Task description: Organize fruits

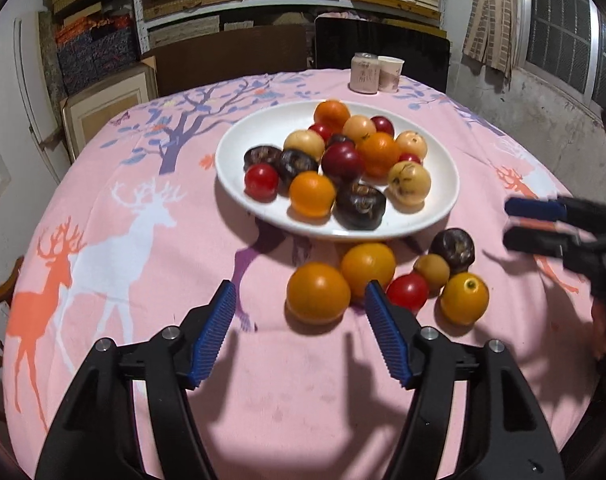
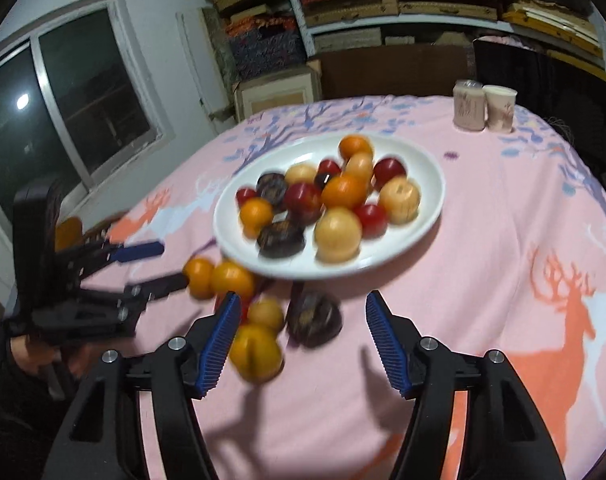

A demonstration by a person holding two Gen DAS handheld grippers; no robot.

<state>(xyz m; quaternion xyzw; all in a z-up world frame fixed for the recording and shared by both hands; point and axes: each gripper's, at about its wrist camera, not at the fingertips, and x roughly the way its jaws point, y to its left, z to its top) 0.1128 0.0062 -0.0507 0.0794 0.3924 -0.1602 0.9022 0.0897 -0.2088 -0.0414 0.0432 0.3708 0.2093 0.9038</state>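
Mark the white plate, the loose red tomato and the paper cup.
white plate (image 1: 239, 148): left wrist view, bare left rim.
red tomato (image 1: 407, 291): left wrist view, its centre.
paper cup (image 2: 499, 109): right wrist view, side wall.

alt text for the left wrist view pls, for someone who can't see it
An open left gripper hangs over a pink deer-print tablecloth, aimed at six loose fruits lying in front of a white plate piled with more fruit. The open right gripper reaches in from the right edge; two cups stand behind the plate.
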